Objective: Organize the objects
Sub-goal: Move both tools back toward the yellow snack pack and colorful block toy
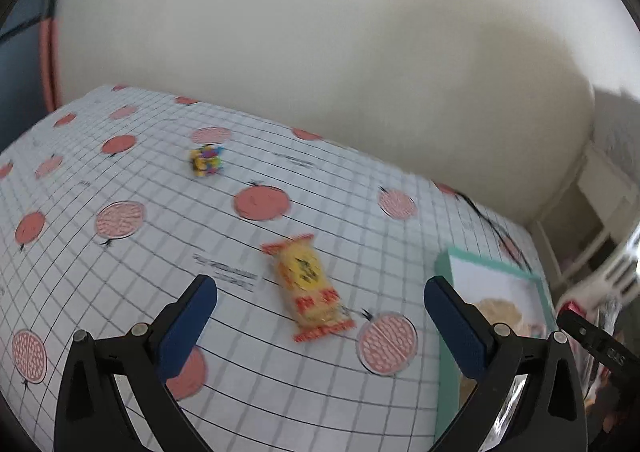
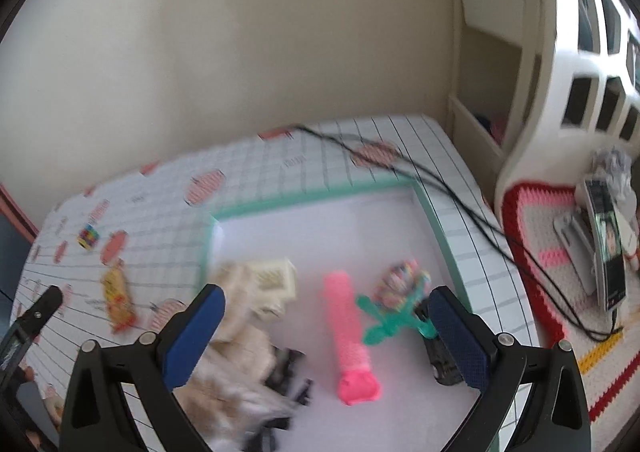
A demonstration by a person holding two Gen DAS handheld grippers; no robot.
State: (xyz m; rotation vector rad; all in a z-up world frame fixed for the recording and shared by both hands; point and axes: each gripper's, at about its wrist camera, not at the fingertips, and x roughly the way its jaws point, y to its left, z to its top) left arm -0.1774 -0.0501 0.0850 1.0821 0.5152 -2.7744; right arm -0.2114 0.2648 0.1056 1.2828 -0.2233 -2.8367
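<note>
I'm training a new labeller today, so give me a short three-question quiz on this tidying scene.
1. True or false: the yellow snack packet lies inside the green-rimmed tray.
2. Which lies in the tray? A) pink tube-shaped toy B) colourful cube C) phone
3. Fill in: both the left claw and the right claw are ____ and hold nothing.

Key: 1 false, it lies on the checked tablecloth; 2 A; 3 open.

Left wrist view: low over worktop (image 1: 280,352), facing wall. Right wrist view: higher, over tray (image 2: 312,194). Both share snack packet (image 1: 310,288), tray.
</note>
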